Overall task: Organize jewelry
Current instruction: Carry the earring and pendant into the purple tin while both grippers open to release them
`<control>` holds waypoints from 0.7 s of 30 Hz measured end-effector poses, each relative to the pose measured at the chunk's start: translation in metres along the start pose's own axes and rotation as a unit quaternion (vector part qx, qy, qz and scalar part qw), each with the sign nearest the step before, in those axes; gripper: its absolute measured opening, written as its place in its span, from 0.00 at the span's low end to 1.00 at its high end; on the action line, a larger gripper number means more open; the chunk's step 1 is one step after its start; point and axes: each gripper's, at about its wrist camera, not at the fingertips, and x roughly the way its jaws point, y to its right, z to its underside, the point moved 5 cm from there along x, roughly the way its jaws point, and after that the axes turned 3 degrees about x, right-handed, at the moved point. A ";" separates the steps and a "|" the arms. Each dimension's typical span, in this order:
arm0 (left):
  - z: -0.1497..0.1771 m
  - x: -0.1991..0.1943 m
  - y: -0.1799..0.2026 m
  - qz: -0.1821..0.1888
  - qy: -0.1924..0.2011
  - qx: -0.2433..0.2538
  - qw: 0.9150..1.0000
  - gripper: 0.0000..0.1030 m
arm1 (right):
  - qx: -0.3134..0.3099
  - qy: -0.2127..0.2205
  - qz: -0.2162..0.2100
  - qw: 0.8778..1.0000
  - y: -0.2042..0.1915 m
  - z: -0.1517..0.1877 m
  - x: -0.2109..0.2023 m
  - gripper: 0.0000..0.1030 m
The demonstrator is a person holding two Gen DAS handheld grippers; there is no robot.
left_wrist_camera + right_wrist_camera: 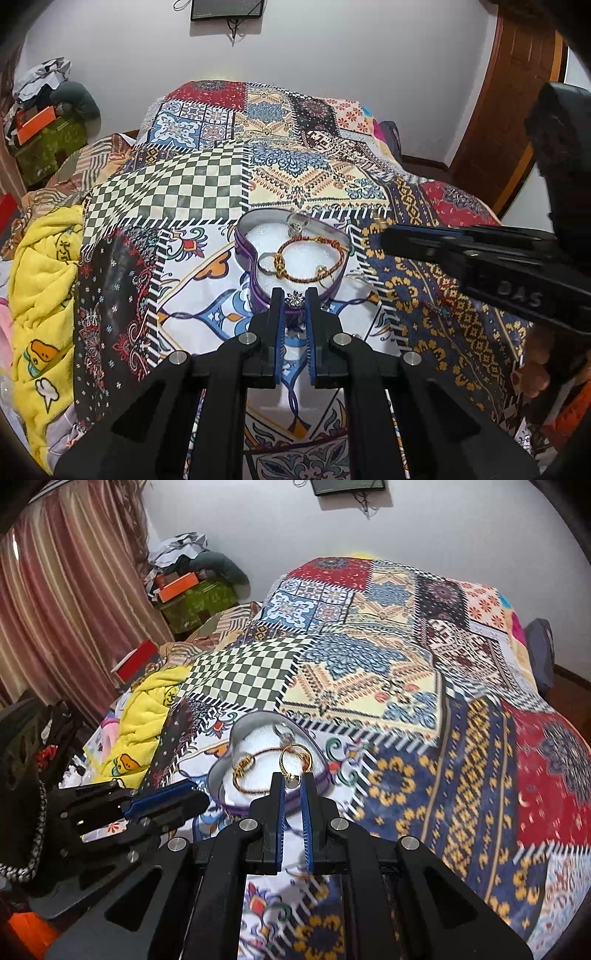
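A purple heart-shaped tin (246,254) with white padding lies on the patchwork bedspread. Inside it lie a red-and-gold cord bracelet (310,258), a silver ring (266,263) and a silver piece (297,222) at the far rim. My left gripper (295,300) is shut on a silver flower-shaped jewel (295,298) at the tin's near rim. My right gripper (291,779) is shut on a gold ring (295,757) and holds it upright above the tin (221,771). The right gripper also shows in the left wrist view (384,236), just right of the tin.
The patchwork bedspread (207,192) covers the bed. A yellow blanket (44,280) lies bunched at its left edge. Boxes and clothes (192,590) are piled by the wall, next to a striped curtain (66,602). A wooden door (517,110) stands at the right.
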 end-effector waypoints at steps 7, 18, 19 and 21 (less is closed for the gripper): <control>-0.012 0.006 -0.003 0.010 0.010 0.000 1.000 0.08 | -0.010 -0.013 -0.005 1.000 -0.003 -0.004 0.018 0.07; -0.017 0.023 -0.010 0.014 0.004 -0.007 1.000 0.09 | -0.016 -0.031 -0.006 0.999 0.002 -0.004 0.033 0.07; -0.017 0.024 -0.011 0.016 0.003 -0.008 1.000 0.08 | -0.018 -0.032 -0.007 0.999 0.002 -0.004 0.033 0.07; -0.019 0.026 -0.012 0.014 0.003 -0.008 1.000 0.08 | -0.020 -0.033 -0.008 0.999 0.001 -0.004 0.034 0.07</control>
